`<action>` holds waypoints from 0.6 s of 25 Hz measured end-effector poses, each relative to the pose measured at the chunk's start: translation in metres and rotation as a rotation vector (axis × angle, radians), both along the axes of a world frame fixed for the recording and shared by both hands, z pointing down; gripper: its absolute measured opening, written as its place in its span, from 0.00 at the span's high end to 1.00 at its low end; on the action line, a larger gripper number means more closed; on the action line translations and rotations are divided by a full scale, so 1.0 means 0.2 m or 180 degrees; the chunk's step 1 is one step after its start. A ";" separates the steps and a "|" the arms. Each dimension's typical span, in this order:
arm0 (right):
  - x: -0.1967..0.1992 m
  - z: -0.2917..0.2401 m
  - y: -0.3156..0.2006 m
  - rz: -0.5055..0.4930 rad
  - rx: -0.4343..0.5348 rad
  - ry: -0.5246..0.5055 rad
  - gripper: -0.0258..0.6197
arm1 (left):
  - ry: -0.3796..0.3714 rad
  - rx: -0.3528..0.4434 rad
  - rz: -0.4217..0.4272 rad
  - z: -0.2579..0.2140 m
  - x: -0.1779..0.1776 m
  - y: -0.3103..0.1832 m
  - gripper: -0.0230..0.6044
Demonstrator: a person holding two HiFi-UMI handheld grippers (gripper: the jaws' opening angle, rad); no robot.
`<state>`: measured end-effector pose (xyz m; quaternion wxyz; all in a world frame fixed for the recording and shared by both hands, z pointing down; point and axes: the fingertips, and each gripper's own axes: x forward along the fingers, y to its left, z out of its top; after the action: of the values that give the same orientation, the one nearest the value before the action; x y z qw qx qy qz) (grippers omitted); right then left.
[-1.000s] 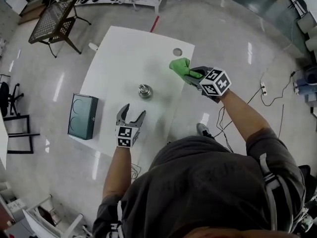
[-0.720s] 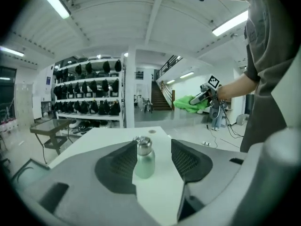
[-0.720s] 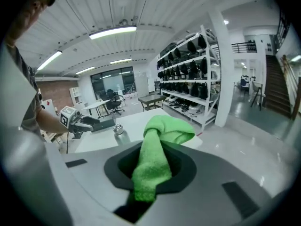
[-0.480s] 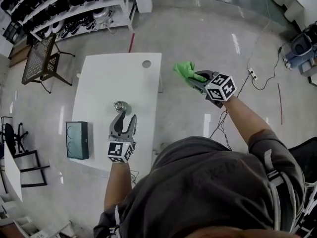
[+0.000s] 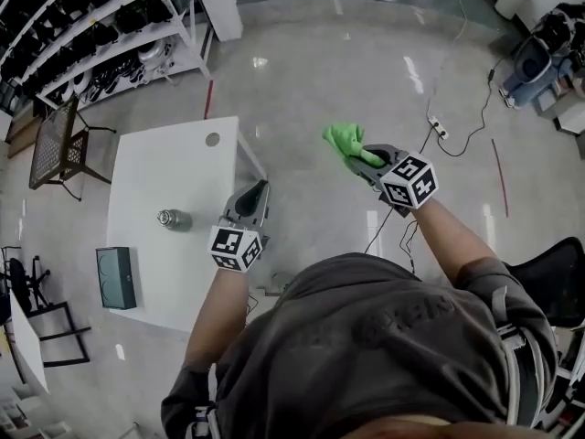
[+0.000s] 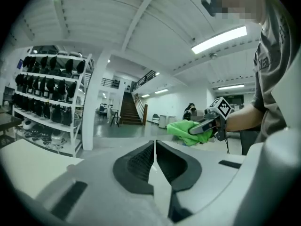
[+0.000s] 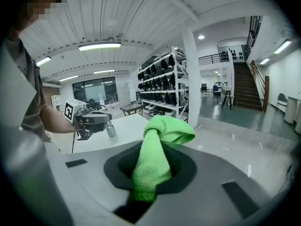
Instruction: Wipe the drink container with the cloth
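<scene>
The drink container (image 5: 171,219), a small metal bottle, stands on the white table (image 5: 174,172) at the left of the head view, with no gripper touching it. It also shows in the right gripper view as the bottle (image 7: 110,129). My left gripper (image 5: 259,190) hovers at the table's right edge. Its jaws have just been closing and now meet with nothing between them, as the left gripper (image 6: 154,154) shows in its own view. My right gripper (image 5: 358,156) is out over the floor, right of the table, shut on the green cloth (image 5: 342,141). The cloth (image 7: 157,159) bunches up between the jaws.
A dark green box (image 5: 116,278) sits at the table's near left corner. Storage shelves (image 5: 101,26) and a wire-mesh chair (image 5: 55,144) stand beyond the table. Cables and a power strip (image 5: 437,128) lie on the shiny floor to the right, and a black chair (image 5: 559,282) is at the far right.
Both grippers have swung right and away from the bottle, which stays on the table. The left jaws went from wide open to shut. The right gripper keeps the cloth.
</scene>
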<state>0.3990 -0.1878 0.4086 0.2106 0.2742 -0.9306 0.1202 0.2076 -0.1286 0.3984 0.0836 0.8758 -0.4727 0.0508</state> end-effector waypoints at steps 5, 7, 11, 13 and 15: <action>0.35 0.00 0.08 0.0130 -0.0078 -0.0197 0.90 | 0.0158 -0.0121 0.0203 -0.01 0.41 -0.11 0.95; 0.46 -0.01 0.09 0.0210 -0.0087 -0.0263 0.90 | 0.0178 -0.0162 0.0287 -0.02 0.53 -0.13 0.95; 0.62 -0.02 0.08 0.0387 -0.0061 -0.0326 0.90 | 0.0165 -0.0165 0.0437 -0.05 0.67 -0.17 0.95; 0.68 -0.03 0.07 0.0497 -0.0036 -0.0355 0.90 | 0.0189 -0.0162 0.0502 -0.07 0.70 -0.18 0.95; 0.71 -0.02 0.08 0.0611 -0.0025 -0.0388 0.90 | 0.0197 -0.0173 0.0569 -0.09 0.72 -0.19 0.95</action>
<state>0.5418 -0.1725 0.4040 0.1422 0.3533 -0.9107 0.1599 0.3510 -0.1675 0.3814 0.1170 0.9130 -0.3883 0.0437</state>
